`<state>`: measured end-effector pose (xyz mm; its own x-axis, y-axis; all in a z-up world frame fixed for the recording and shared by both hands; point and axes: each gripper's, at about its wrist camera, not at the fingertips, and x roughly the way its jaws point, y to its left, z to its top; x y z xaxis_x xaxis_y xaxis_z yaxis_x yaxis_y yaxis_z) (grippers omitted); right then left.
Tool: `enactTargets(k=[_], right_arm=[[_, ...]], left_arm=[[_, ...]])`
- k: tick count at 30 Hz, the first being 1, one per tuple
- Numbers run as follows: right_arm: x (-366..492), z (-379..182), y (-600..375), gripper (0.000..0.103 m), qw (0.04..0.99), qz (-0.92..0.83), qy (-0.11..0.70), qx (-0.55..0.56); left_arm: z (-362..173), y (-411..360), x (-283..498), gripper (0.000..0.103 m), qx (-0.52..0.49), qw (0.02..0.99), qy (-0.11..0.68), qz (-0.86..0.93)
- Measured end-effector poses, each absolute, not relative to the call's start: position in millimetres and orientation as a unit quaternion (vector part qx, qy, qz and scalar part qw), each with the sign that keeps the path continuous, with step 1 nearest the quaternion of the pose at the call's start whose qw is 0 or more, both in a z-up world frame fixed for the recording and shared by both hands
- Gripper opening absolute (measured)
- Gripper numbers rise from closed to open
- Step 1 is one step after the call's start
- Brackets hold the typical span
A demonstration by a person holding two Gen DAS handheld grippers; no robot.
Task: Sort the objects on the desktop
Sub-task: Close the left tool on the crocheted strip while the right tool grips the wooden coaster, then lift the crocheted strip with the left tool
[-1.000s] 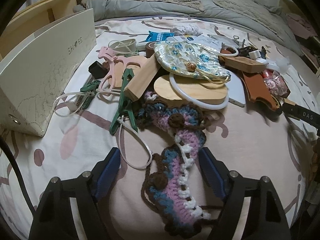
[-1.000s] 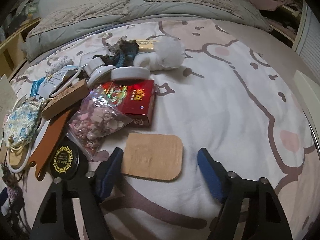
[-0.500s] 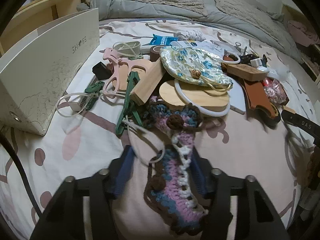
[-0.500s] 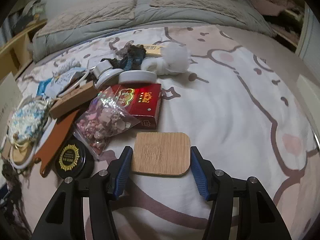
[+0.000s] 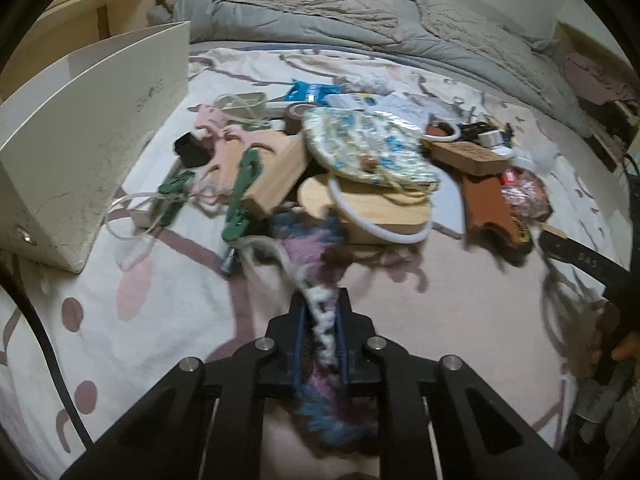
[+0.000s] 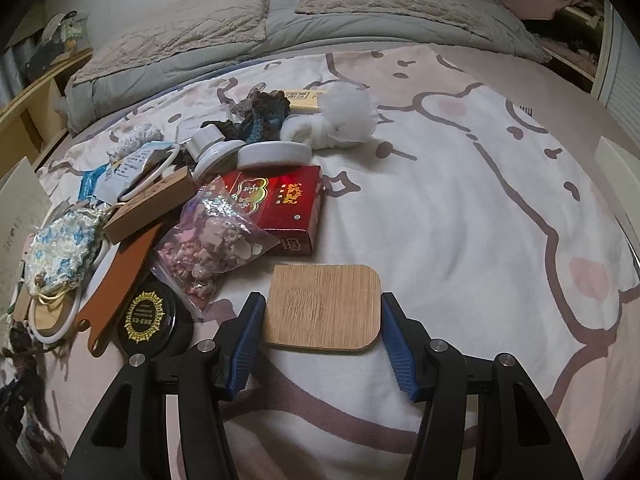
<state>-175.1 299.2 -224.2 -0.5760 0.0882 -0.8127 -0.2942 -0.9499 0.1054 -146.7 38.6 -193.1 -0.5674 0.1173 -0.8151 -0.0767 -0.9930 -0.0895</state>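
Left claw [image 5: 320, 328]: jaws just closed, clamped on crocheted piece [image 5: 316, 264], lying on the bedspread [image 5: 460, 300] at 6 o'clock of the clutter pile; view blurred, possibly lifted slightly. White box [image 5: 92, 152] at 9 o'clock. Right claw [image 6: 322, 332]: jaws astride wooden coaster [image 6: 322, 308], pads at both side edges, apparently gripping. Red box [image 6: 280, 204] at 12 o'clock of coaster, black round tin [image 6: 150, 318] at 9.
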Motion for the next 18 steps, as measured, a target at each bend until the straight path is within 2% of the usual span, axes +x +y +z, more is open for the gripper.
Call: enactTargets(k=[6, 18], right_arm=[[-169, -221, 294, 0.058, 0.099, 0.879, 0.12, -0.45], [-145, -213, 267, 0.058, 0.061, 0.881, 0.146, -0.446]], left_arm=[[-189, 49, -143, 0.012, -0.454, 0.073, -0.005, 0.888], [-178, 47, -139, 0.012, -0.442, 0.081, -0.022, 0.893]])
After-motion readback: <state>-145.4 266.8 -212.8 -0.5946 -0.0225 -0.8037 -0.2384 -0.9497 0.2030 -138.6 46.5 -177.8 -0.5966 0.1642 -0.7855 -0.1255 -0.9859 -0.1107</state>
